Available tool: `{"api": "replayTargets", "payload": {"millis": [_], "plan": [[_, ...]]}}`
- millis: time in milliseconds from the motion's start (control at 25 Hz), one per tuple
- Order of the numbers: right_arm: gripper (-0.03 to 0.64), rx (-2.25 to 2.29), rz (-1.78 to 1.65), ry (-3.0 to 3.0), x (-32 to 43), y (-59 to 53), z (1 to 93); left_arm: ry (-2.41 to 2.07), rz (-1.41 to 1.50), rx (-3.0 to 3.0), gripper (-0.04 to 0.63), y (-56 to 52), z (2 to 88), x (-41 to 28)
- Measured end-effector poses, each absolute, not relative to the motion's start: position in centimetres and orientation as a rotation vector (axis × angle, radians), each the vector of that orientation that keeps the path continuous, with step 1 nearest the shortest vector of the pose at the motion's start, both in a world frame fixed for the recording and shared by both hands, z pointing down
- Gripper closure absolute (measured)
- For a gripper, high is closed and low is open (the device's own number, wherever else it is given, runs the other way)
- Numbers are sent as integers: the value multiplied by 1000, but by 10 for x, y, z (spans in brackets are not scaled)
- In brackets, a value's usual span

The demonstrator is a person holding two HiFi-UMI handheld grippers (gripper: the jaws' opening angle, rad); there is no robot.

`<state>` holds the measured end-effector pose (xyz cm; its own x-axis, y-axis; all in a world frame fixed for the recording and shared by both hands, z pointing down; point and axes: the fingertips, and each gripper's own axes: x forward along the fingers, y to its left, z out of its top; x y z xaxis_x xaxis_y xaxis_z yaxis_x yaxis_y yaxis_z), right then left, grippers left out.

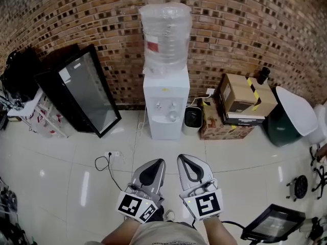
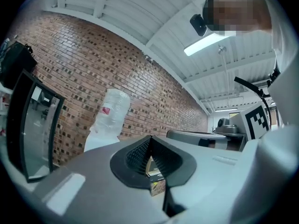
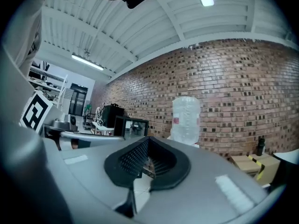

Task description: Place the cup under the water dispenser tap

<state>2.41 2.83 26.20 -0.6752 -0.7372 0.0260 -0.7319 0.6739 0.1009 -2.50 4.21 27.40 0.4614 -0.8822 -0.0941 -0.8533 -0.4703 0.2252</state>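
1. Tool state. My left tool (image 1: 155, 162) sits at lower centre of the head view, and my right tool (image 1: 187, 158) is just beside it on the right. Both point up the frame toward the water dispenser (image 1: 166, 106). In the left gripper view the jaws meet at the tip and there is nothing between the pads. The right gripper view shows the same: jaws together, nothing gripped.

2. Task item. The water dispenser stands against the brick wall (image 1: 102, 19) at upper centre, with a clear bottle (image 1: 165, 34) on top. A small pale round object (image 1: 173, 115) sits in the tap recess on its front. It is too small for me to confirm that it is the cup. Both tools are well apart from the dispenser, with bare white floor tile (image 1: 168, 147) between.

3. Surroundings. A black-framed glass panel (image 1: 84, 91) leans at the left of the dispenser. A small black-and-white unit (image 1: 192, 119) stands just beside the dispenser on its right. Right of that unit are stacked cardboard boxes (image 1: 240, 98), then a green bin with a white lid (image 1: 286, 119). A power strip with a cable (image 1: 110, 156) lies on the floor at centre left.
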Motion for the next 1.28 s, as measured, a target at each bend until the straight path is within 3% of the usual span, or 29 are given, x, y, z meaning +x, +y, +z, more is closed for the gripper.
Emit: {"api": "replayTargets", "payload": {"millis": [440, 1280], "plan": [[611, 1246, -109, -2831, 55, 95, 266, -1547, -275, 2601, 609, 107, 266, 12], [612, 1308, -110, -2791, 17, 115, 268, -1533, -268, 2646, 609, 131, 260, -22]]}}
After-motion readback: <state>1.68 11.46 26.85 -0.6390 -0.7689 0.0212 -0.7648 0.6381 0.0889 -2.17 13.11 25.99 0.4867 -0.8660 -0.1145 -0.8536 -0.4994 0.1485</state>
